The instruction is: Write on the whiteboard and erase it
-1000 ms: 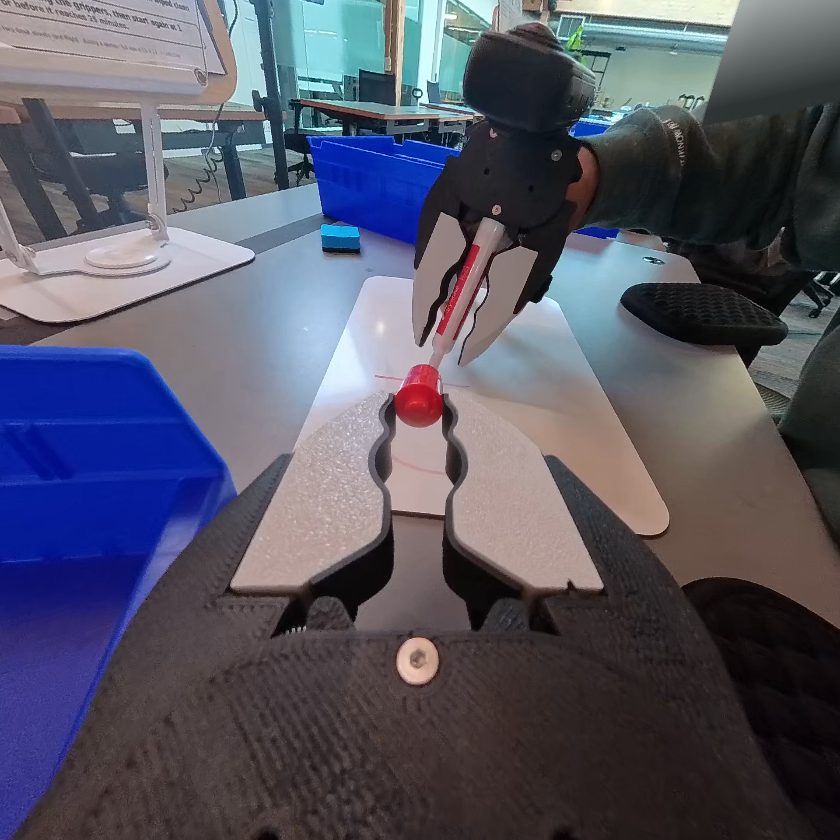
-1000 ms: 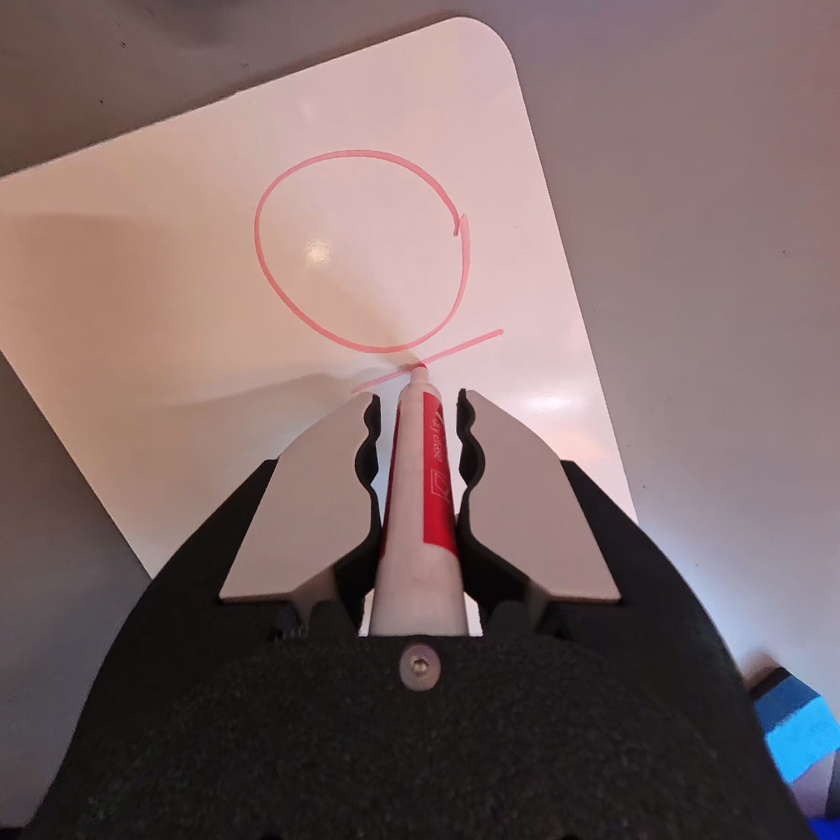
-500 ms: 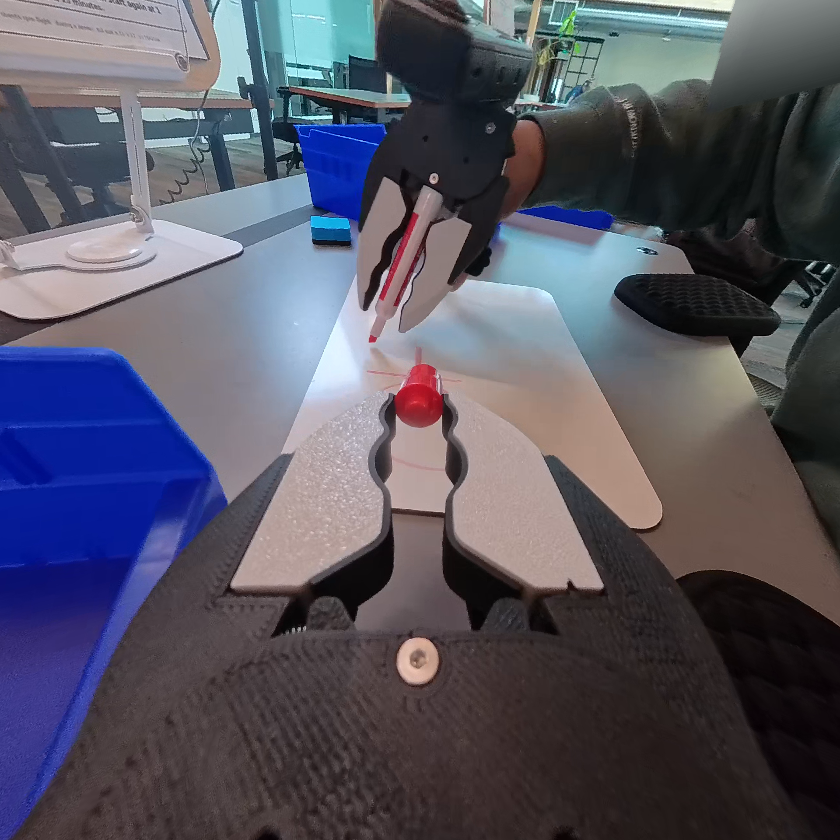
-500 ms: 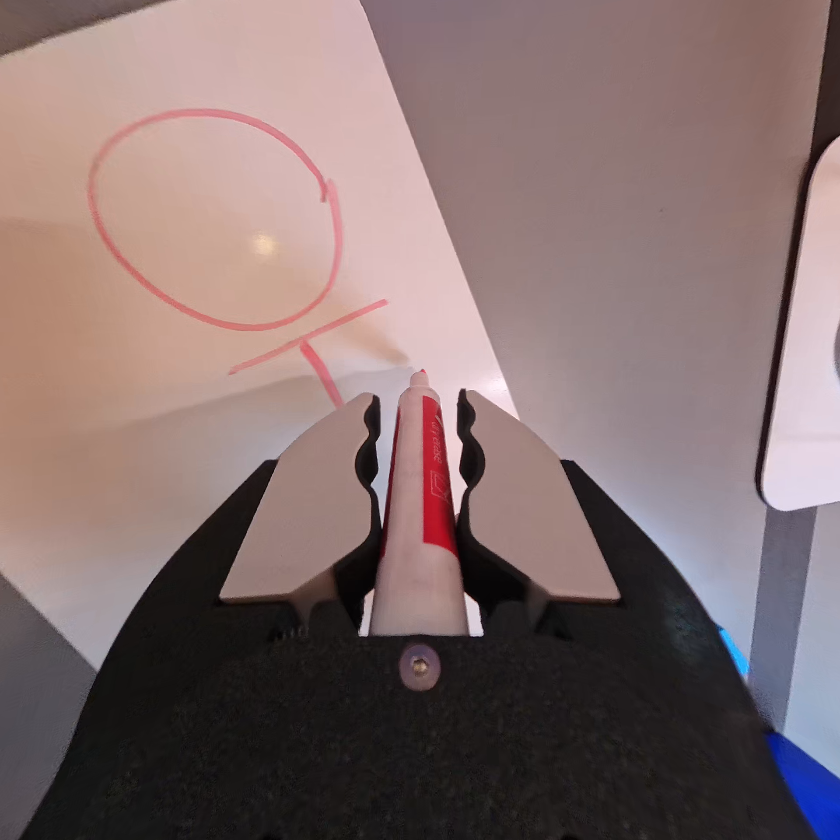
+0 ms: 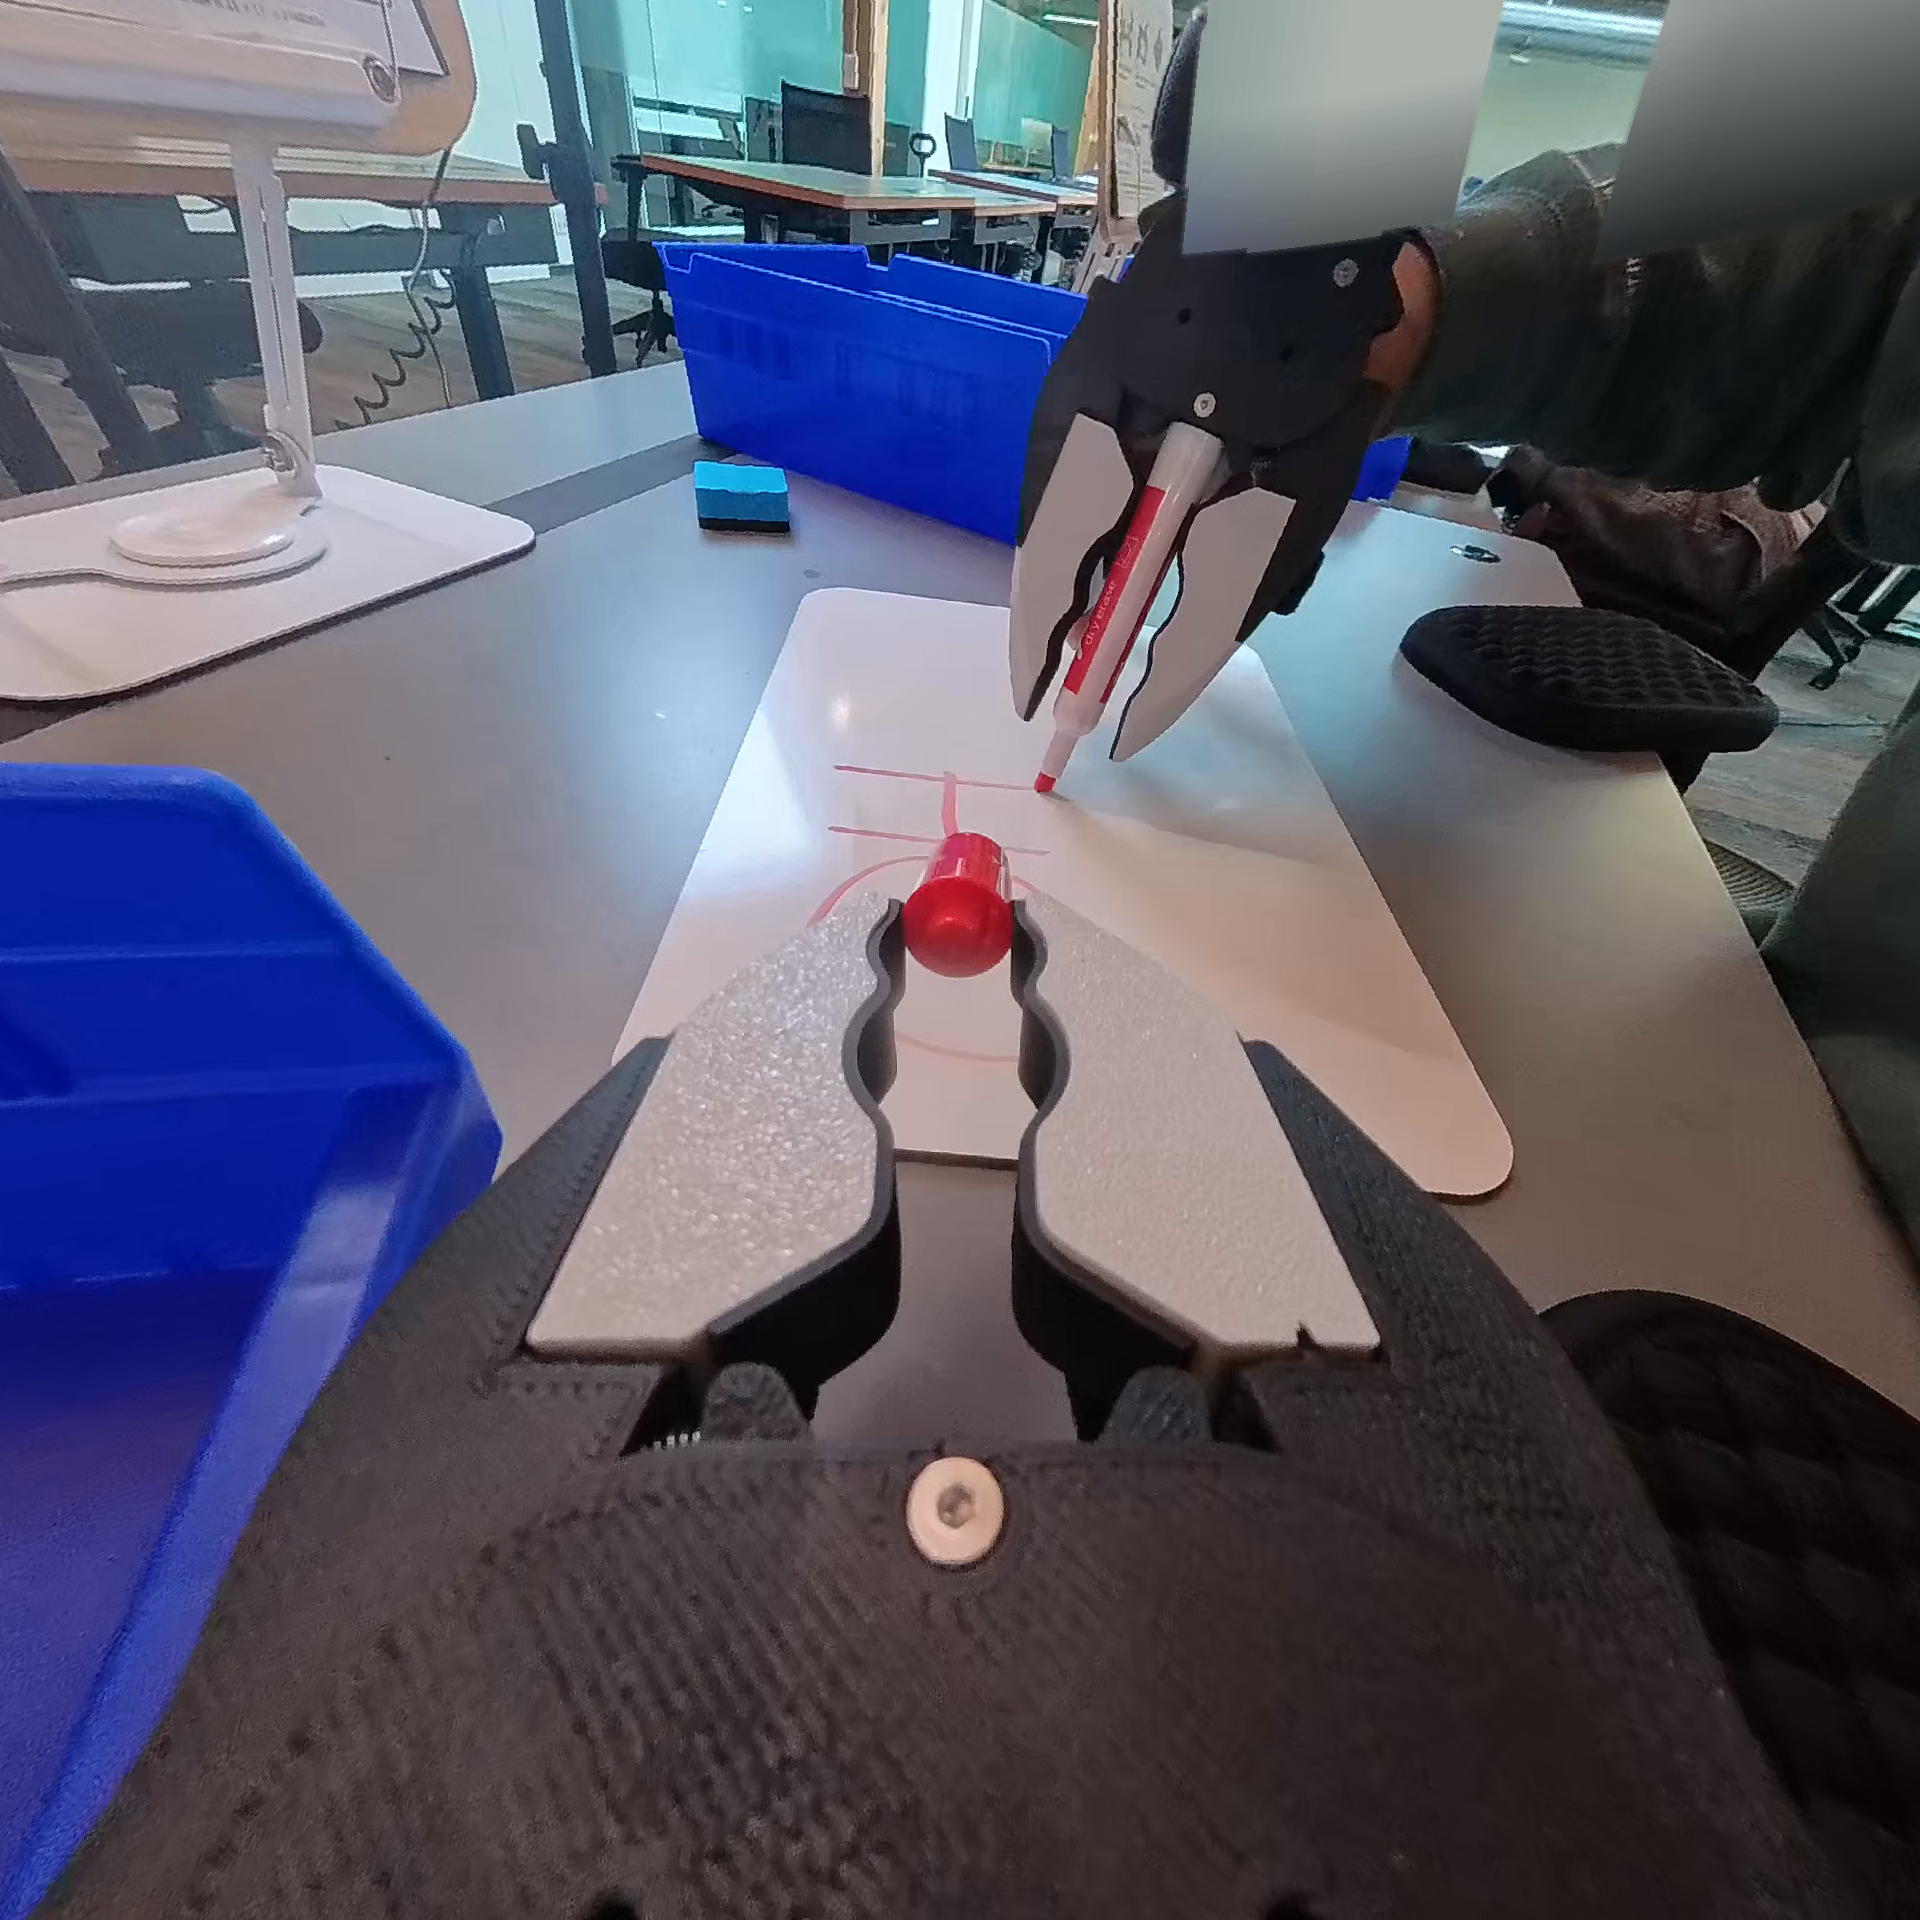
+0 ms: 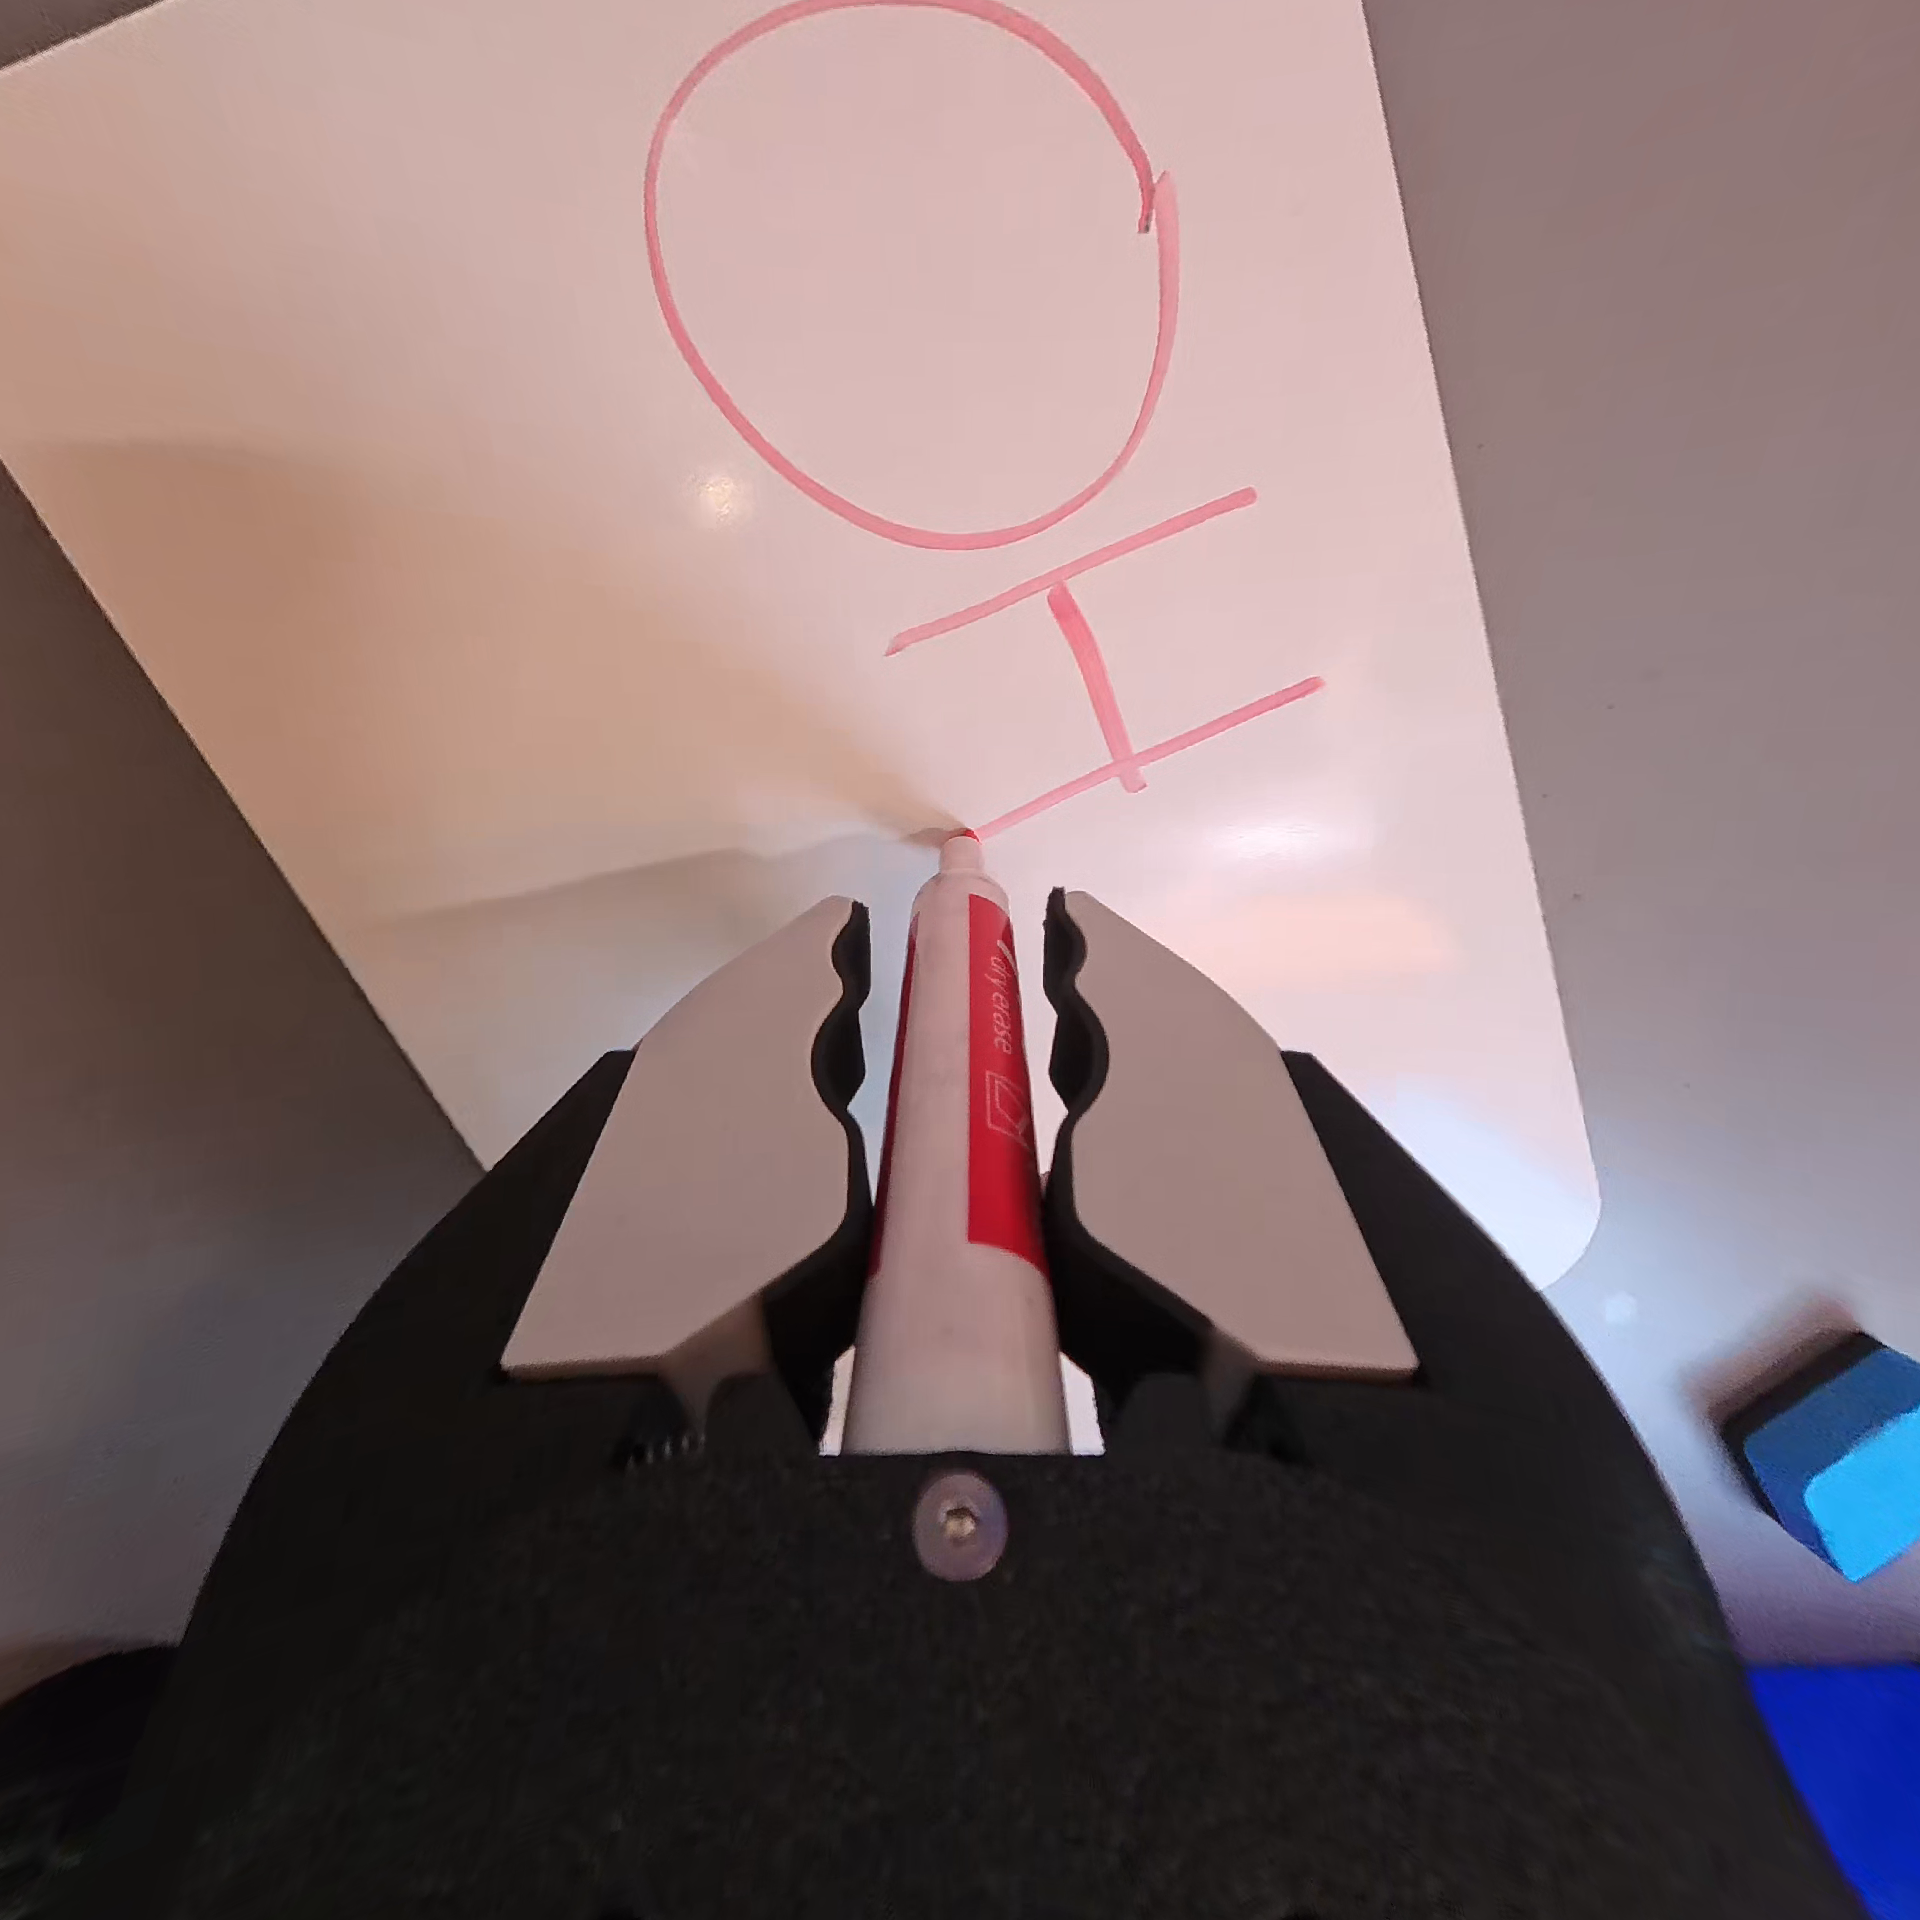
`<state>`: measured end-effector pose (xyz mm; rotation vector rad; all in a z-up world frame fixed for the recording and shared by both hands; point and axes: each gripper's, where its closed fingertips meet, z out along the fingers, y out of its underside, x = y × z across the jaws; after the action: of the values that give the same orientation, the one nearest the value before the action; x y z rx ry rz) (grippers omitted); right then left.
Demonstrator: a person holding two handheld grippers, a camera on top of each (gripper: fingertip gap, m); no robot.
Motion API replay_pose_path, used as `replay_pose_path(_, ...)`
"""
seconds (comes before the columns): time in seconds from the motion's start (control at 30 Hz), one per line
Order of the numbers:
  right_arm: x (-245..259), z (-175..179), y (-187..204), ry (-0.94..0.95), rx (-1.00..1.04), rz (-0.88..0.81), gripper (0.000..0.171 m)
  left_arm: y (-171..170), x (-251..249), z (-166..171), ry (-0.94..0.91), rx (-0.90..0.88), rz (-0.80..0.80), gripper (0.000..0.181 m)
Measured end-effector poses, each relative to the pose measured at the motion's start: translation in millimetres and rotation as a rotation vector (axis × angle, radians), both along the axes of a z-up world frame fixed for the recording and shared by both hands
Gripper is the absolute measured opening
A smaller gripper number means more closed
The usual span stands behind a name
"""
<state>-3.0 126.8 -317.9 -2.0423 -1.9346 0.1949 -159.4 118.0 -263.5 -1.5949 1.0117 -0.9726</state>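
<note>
On the whiteboard (image 6: 416, 520), mid-surface, the right gripper (image 6: 956, 914) clamps the marker (image 6: 961, 1122), tip touching a red stroke. Left gripper (image 5: 951, 925) pinches the red cap (image 5: 956, 914). The blue eraser (image 5: 741, 497) waits far-left: light and spongy, probably best gripped across its sides.

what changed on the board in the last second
The right gripper swung the marker off the whiteboard, then back down, adding a short stroke and a second long stroke beside the circle. The left gripper stayed shut on the red cap; the eraser stayed put.
</note>
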Motion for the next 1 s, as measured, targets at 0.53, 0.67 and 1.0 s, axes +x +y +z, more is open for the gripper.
replay_pose_path(0.53, -15.9, 19.3, 16.3, 0.142, 0.034, -0.040, 0.034, -2.6, 1.4, -0.7, 0.009, 0.000, -0.013, 0.019)
replay_pose_path(0.67, -15.7, 27.3, 29.9, 0.237, 0.092, -0.079, 0.034, -6.0, 3.5, -0.5, 0.020, 0.013, -0.024, 0.019)
replay_pose_path(1.0, 43.8, 28.1, 30.1, 0.447, 0.145, -0.293, 0.034, -2.5, 13.9, -5.8, 0.055, 0.048, 0.010, 0.019)
